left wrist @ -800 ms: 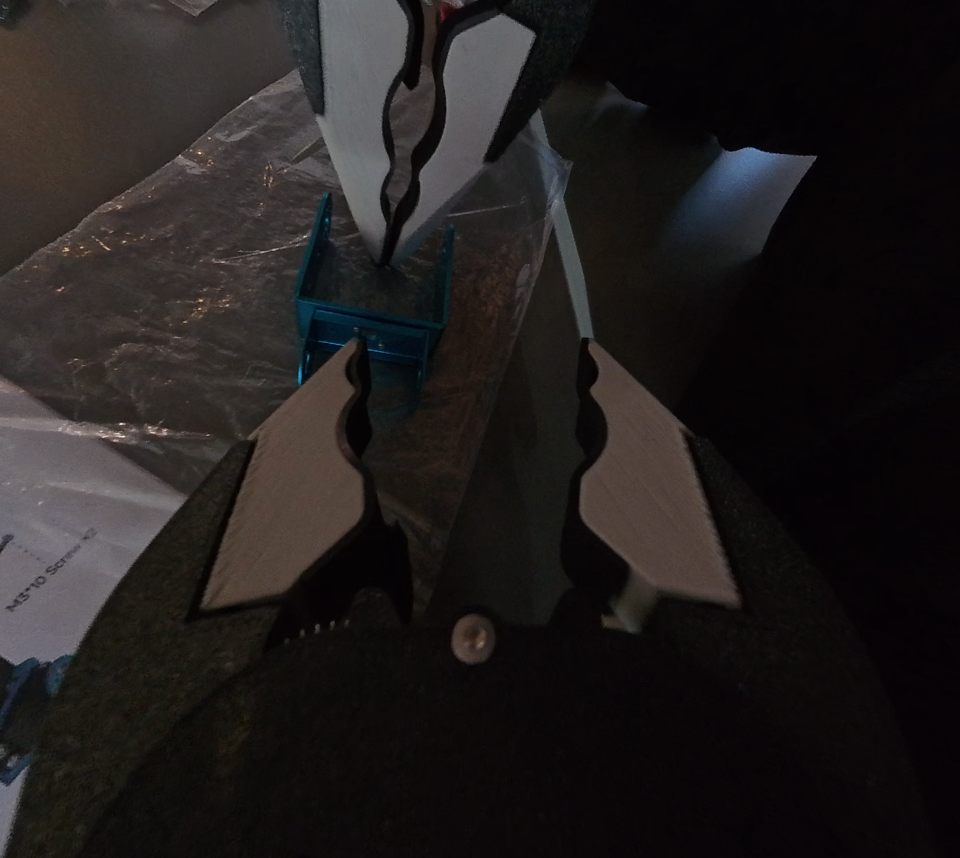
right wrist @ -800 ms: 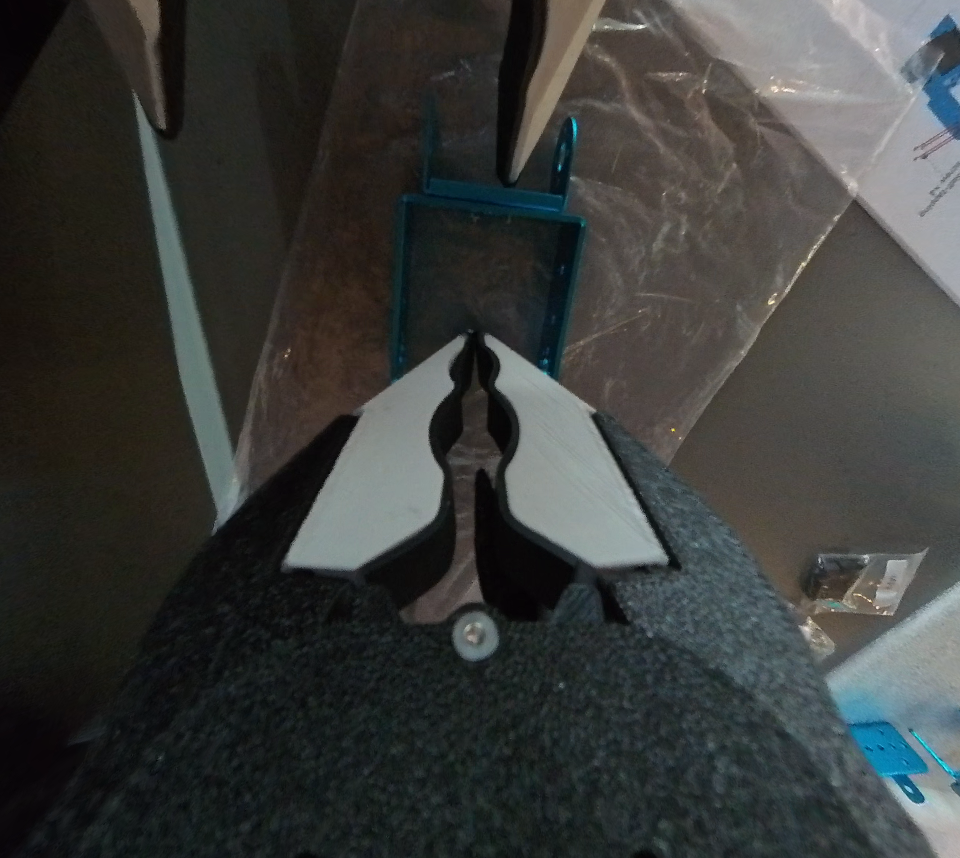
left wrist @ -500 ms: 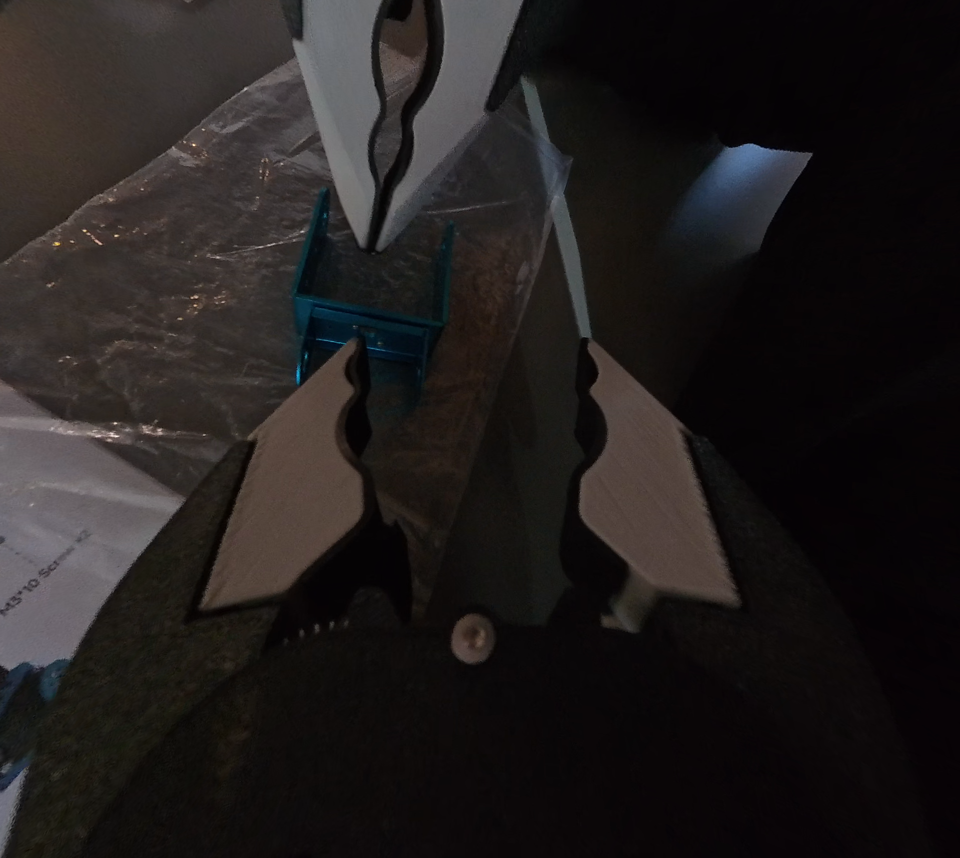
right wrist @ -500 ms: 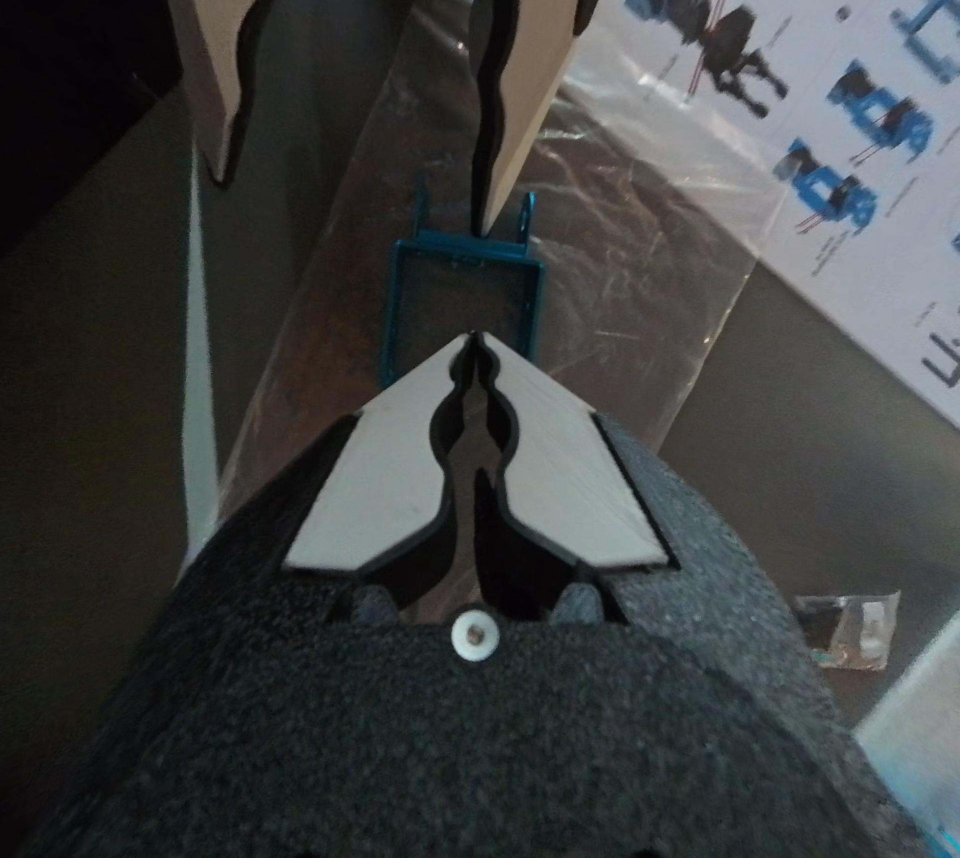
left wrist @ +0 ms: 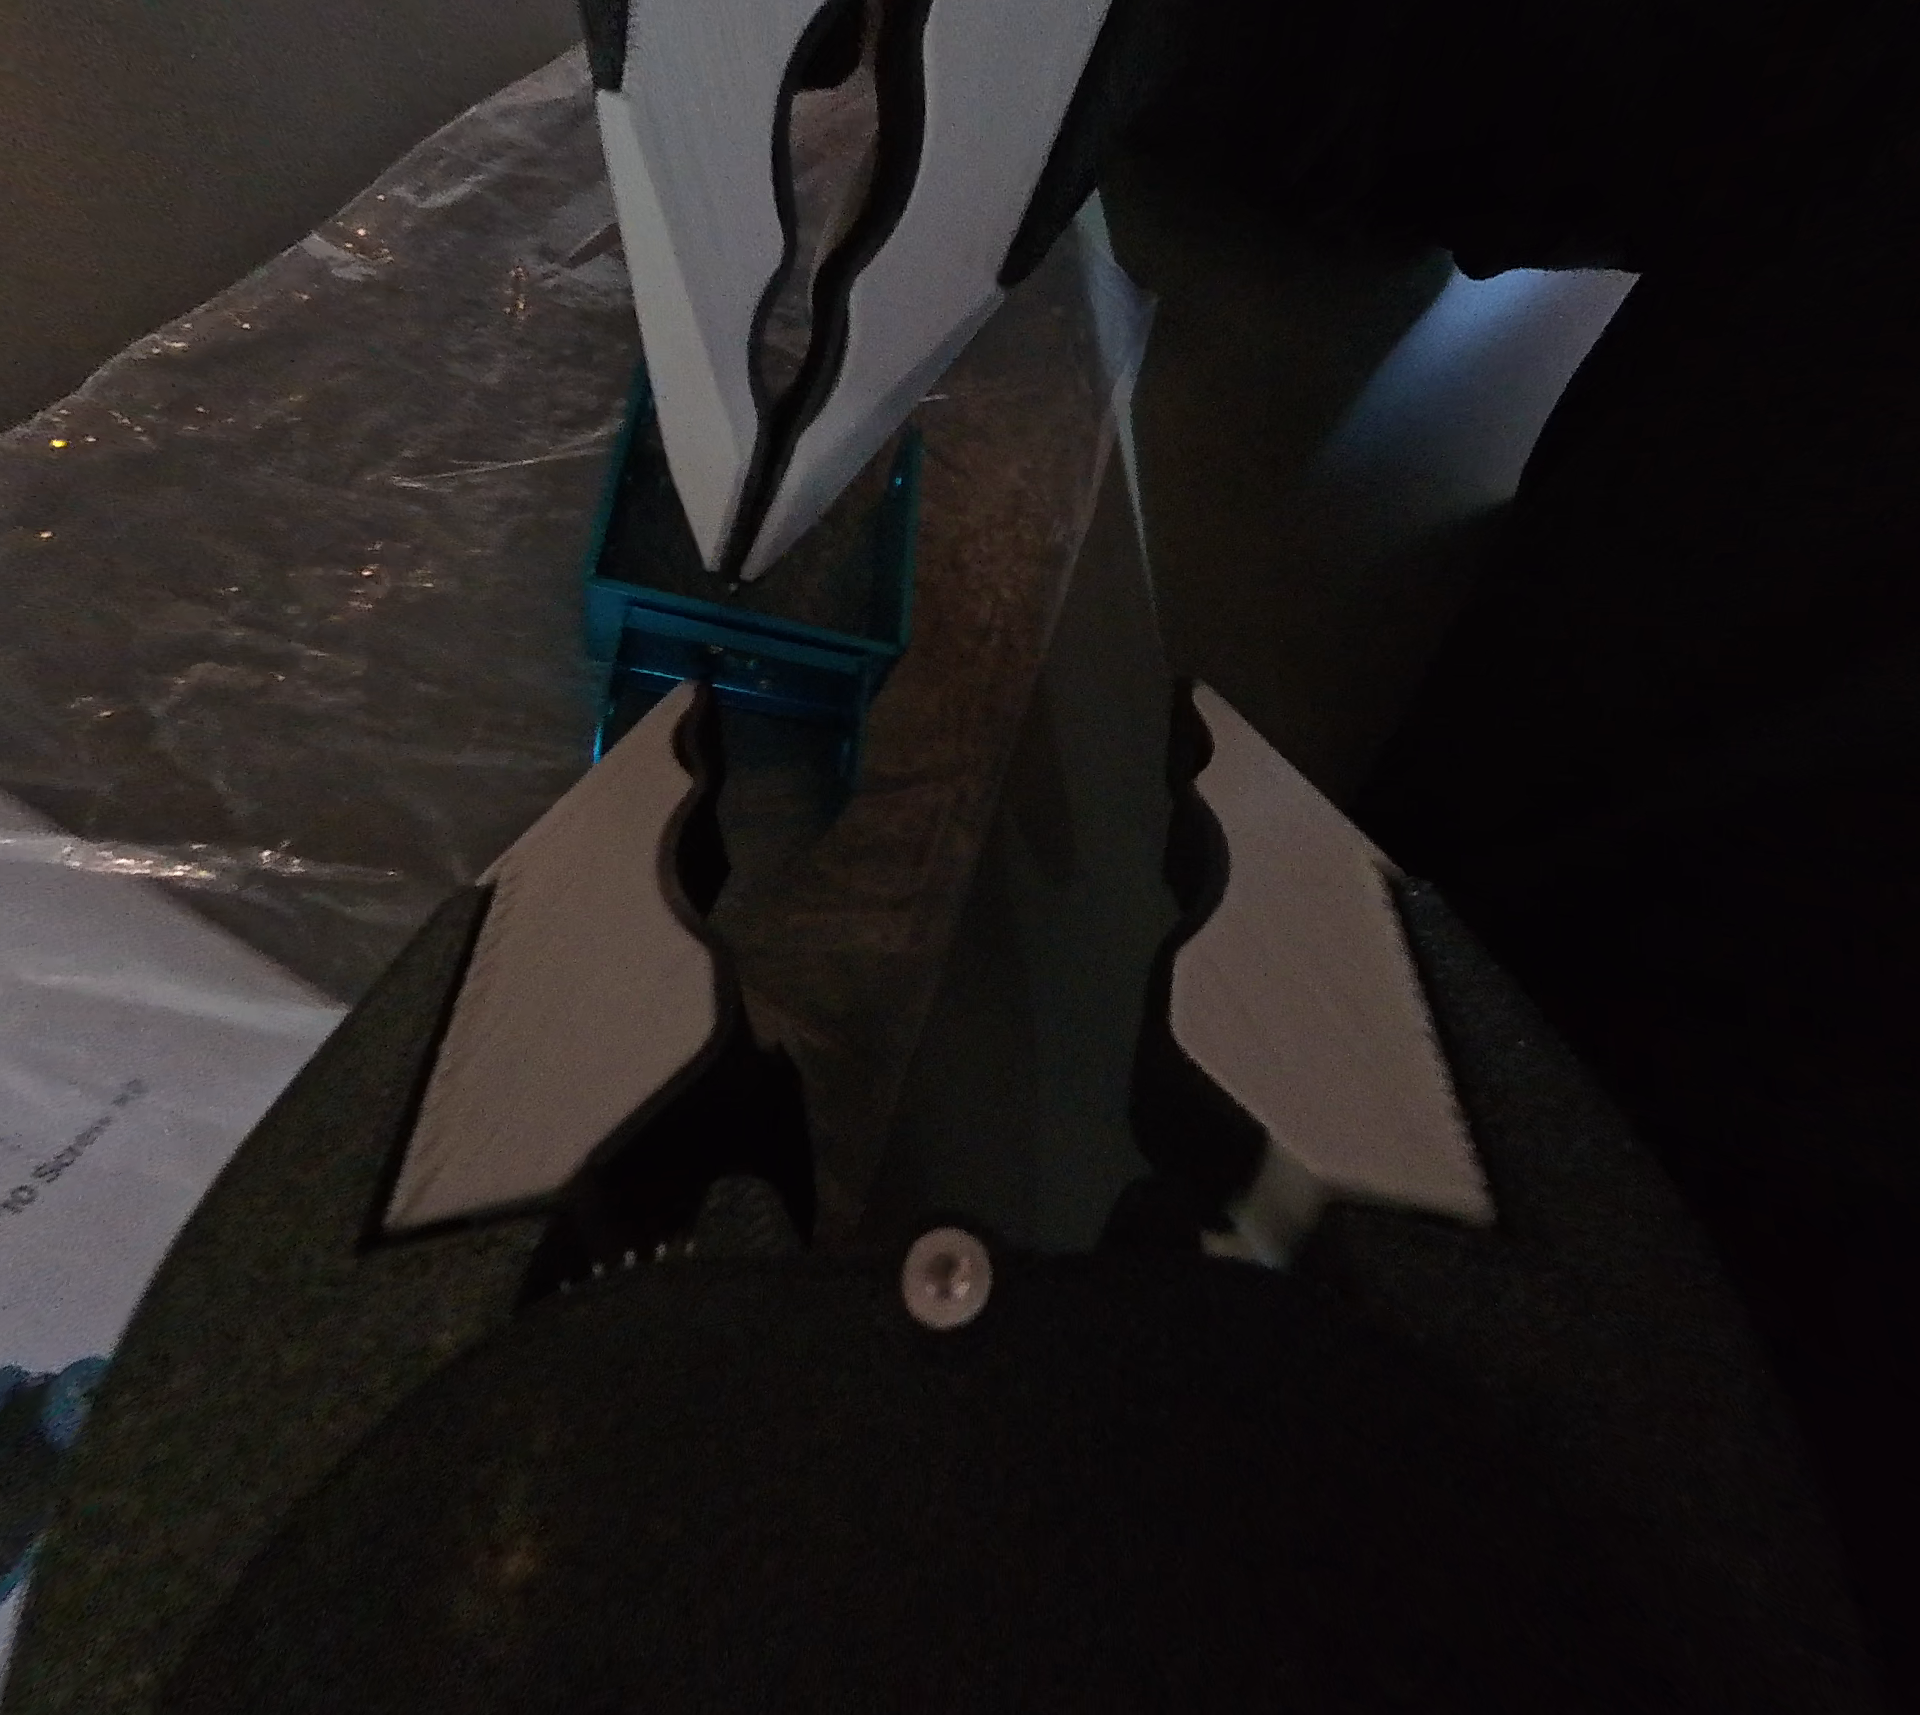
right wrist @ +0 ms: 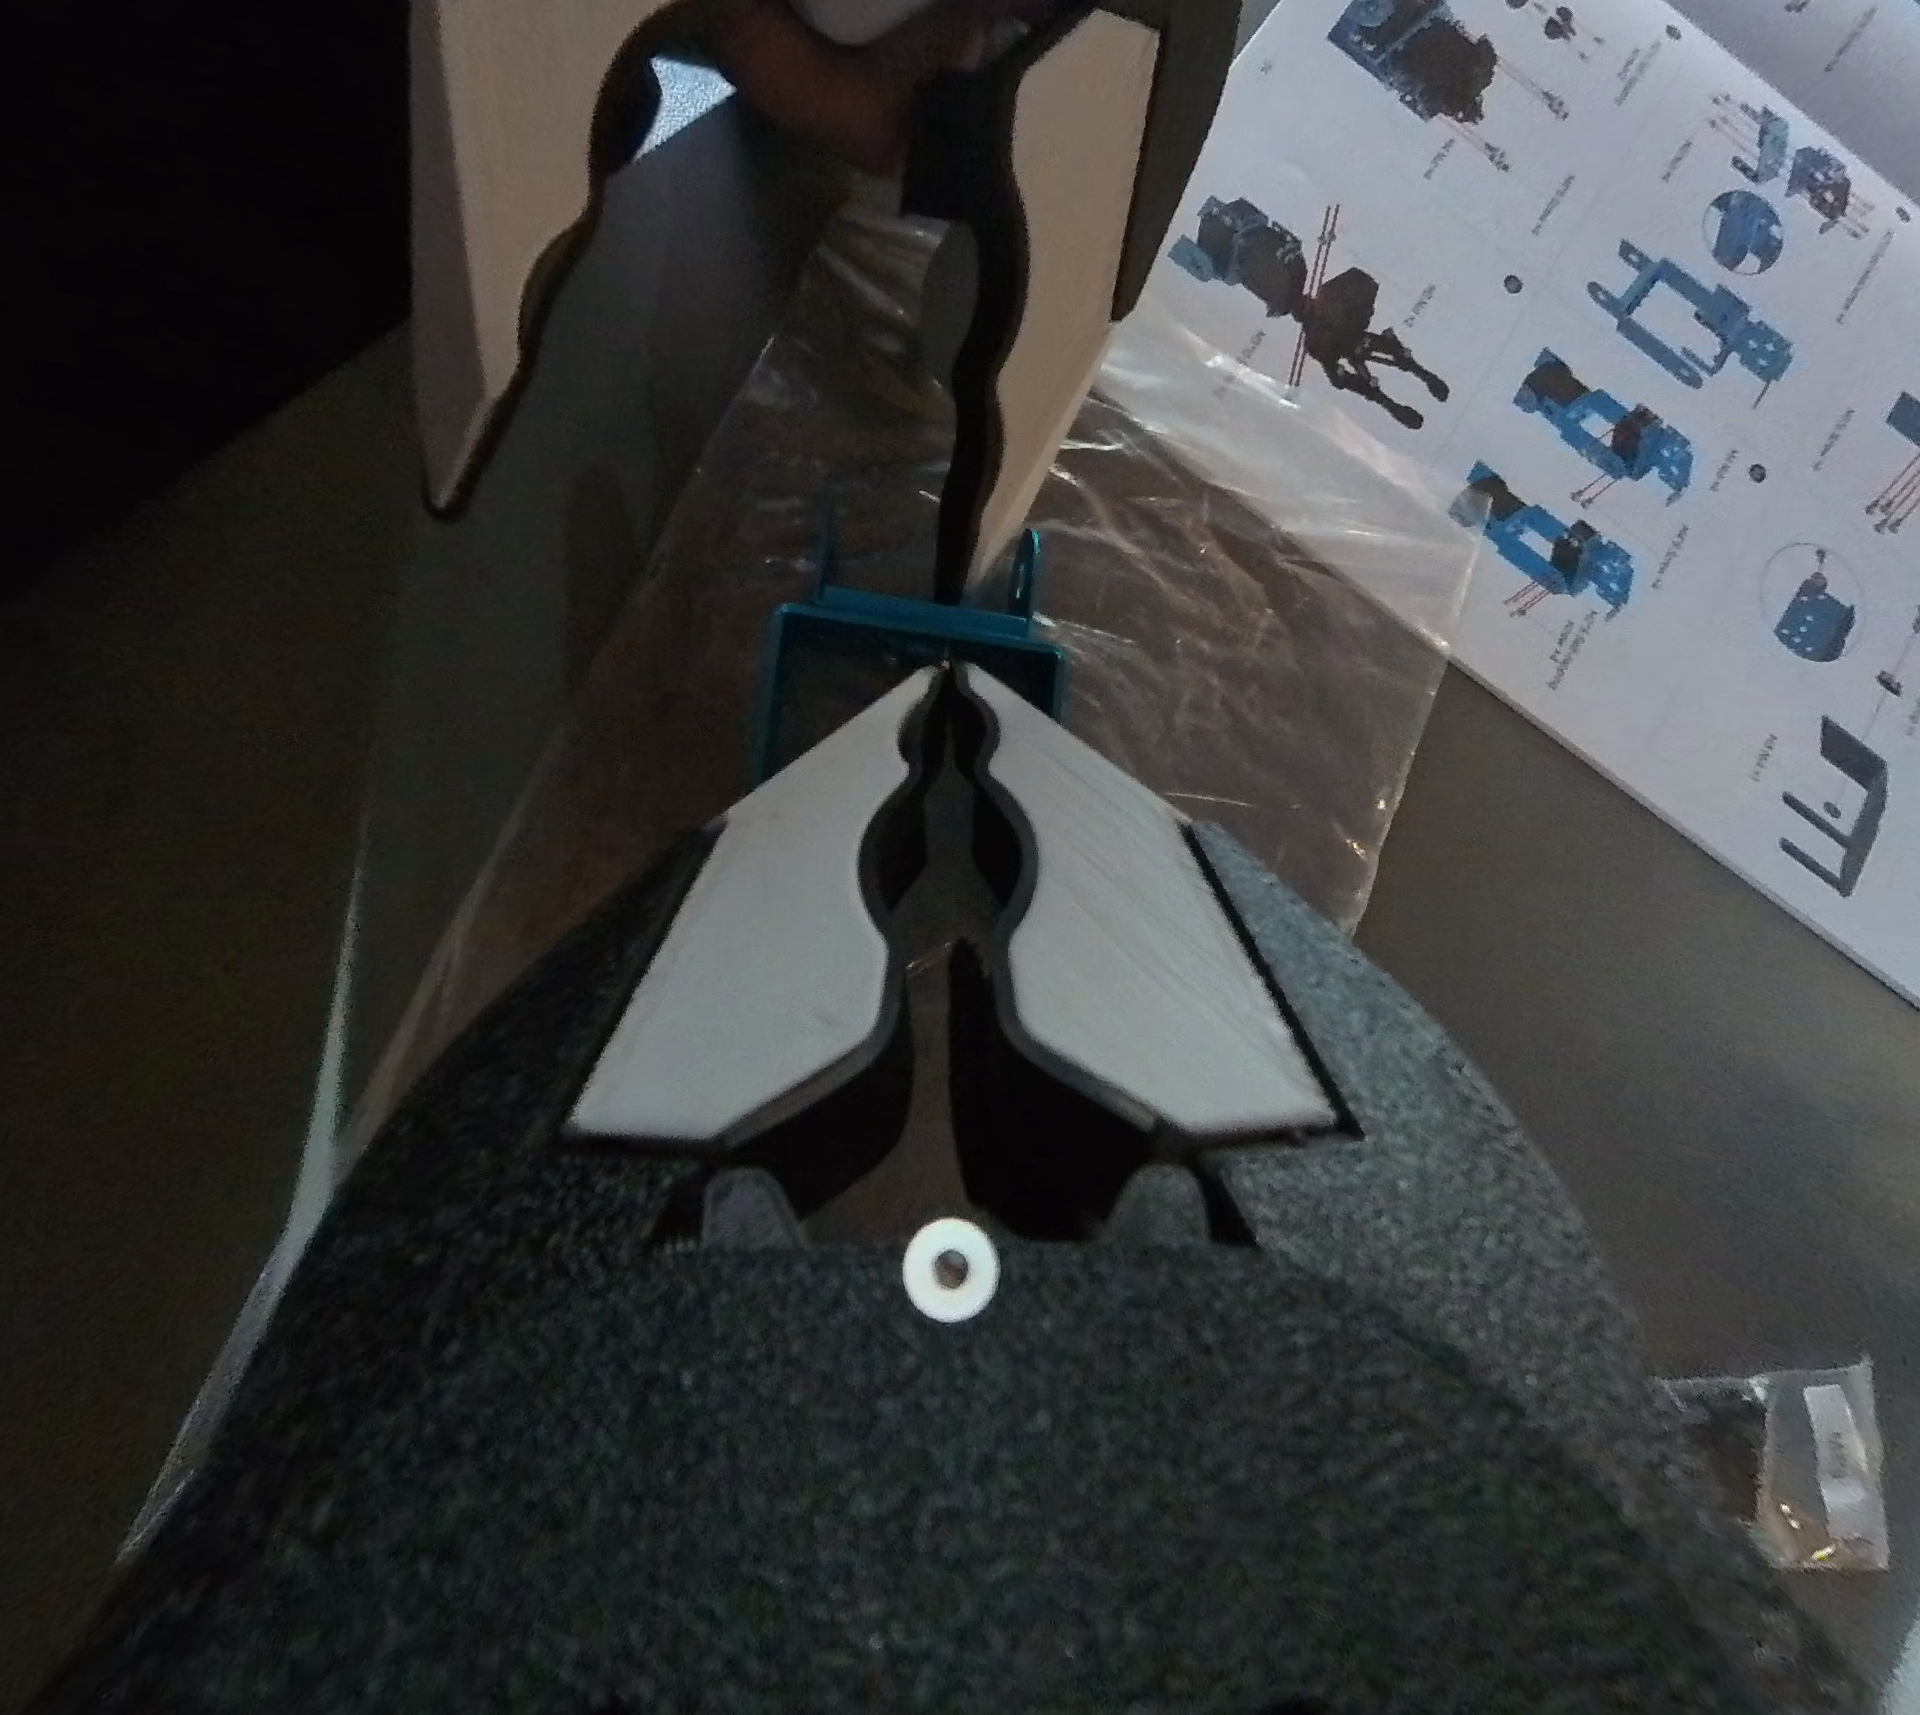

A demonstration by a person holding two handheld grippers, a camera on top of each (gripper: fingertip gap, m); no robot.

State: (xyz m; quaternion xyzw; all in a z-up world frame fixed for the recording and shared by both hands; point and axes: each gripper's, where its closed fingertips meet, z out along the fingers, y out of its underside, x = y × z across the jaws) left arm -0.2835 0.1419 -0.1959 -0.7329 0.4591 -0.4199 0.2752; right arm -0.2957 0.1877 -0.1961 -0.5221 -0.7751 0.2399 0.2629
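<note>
- The right gripper [right wrist: 948, 670] has its jaws closed tip to tip, apparently pinching something tiny; it is too small to identify. The tips sit just above the small blue metal bracket frame [right wrist: 914, 639].
- The left gripper [left wrist: 940, 709] has its jaws spread wide and holds nothing; one finger [left wrist: 613, 917] rests just beside the bracket's near end.
- The bracket lies on a clear crinkled plastic bag [left wrist: 312, 460] spread over the dark desk [right wrist: 208, 730].
- A white printed instruction sheet [right wrist: 1558, 315] lies beside the bag, and a small sealed parts bag [right wrist: 1808, 1457] sits well apart.
</note>
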